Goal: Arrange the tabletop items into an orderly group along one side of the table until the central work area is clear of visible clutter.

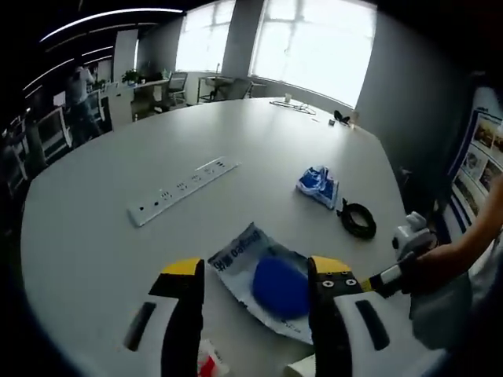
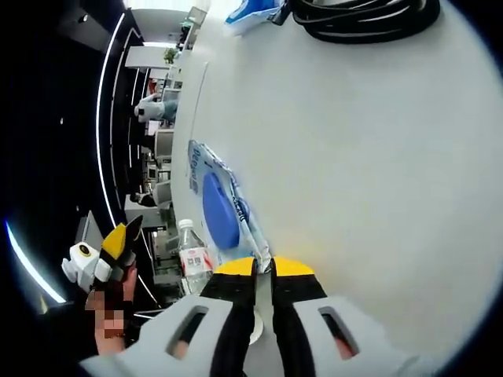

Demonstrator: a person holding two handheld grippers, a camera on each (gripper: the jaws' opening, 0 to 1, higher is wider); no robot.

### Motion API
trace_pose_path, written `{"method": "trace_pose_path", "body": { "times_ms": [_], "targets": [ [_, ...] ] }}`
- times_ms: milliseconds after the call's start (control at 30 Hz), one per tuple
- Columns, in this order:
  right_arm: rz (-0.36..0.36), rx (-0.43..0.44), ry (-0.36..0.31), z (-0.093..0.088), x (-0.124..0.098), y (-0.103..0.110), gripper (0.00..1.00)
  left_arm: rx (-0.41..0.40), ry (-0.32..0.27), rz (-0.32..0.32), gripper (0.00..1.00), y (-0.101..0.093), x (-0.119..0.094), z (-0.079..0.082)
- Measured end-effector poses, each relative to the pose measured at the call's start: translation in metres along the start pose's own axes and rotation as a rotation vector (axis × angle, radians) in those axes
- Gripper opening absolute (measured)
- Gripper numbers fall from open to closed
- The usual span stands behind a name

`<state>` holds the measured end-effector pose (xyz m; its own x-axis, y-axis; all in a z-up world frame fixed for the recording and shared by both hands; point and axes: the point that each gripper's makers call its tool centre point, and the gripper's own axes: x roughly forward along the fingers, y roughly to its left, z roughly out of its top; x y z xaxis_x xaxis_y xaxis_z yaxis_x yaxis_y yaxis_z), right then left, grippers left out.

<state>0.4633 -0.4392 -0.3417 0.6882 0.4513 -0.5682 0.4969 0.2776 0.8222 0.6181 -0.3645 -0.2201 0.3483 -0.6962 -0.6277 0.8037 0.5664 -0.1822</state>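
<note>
At the table's [image 1: 94,196] near edge, the right gripper [image 2: 263,267], clamped on the blue-filled packet's [image 1: 263,279] corner, seems mid-drag sideways; the left gripper [image 1: 255,271] hovers wide apart.

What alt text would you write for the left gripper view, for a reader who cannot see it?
The left gripper, jaws open, hovers over a clear packet with a blue object inside on a large white table. Farther off lie a white power strip, a small blue-and-white packet and a coiled black cable. The right gripper enters from the right.
</note>
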Motion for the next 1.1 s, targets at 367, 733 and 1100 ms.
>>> {"method": "trace_pose_path", "body": {
  "times_ms": [367,733,1100],
  "targets": [
    [0.000,0.007,-0.004,0.000,0.000,0.000,0.03,0.088,0.118,-0.039,0.52,0.011,0.030,-0.008],
    [0.004,0.017,-0.006,0.001,0.000,0.000,0.03,0.184,0.242,-0.087,0.50,0.021,0.067,-0.021],
    [0.006,0.019,-0.005,0.001,0.001,-0.001,0.03,0.285,0.355,-0.139,0.46,0.025,0.100,-0.033]
  ]
}}
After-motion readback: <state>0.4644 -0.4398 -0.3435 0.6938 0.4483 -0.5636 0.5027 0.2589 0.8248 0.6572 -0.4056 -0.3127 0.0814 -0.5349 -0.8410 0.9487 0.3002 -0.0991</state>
